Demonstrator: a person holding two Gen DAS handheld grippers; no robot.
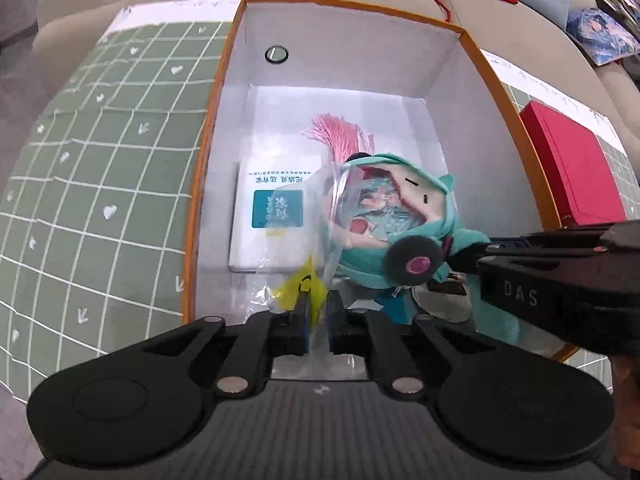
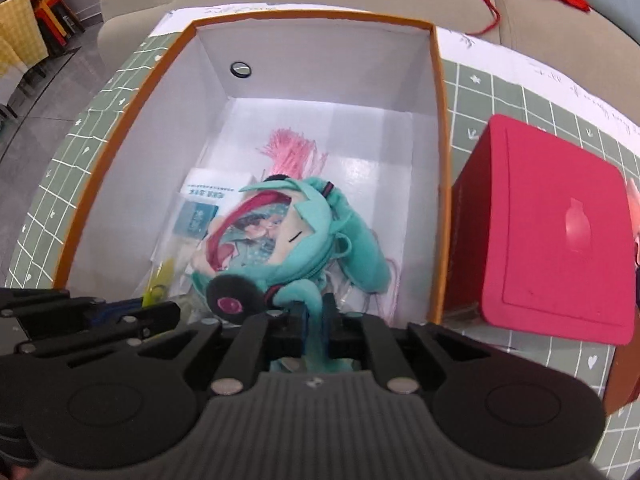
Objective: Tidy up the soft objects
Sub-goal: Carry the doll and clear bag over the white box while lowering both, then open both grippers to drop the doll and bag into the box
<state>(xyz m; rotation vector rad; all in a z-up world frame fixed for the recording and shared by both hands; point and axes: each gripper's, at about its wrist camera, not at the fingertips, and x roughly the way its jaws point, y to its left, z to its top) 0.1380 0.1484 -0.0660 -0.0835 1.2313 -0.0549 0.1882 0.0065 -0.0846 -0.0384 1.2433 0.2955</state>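
Basically, teal plush [image 2: 288, 240] sat lower centre inside orange box [image 2: 438, 184]; right gripper [image 2: 316, 316] pinched its teal limb; left gripper [image 1: 316, 312] nipped the clear bag [image 1: 320, 216] edge.

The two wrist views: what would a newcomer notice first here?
A teal plush doll lies low inside the orange-rimmed white box, beside a pink tassel. The right gripper has a teal strand between its jaws; the left gripper has clear plastic wrap. A red box stands right of it.
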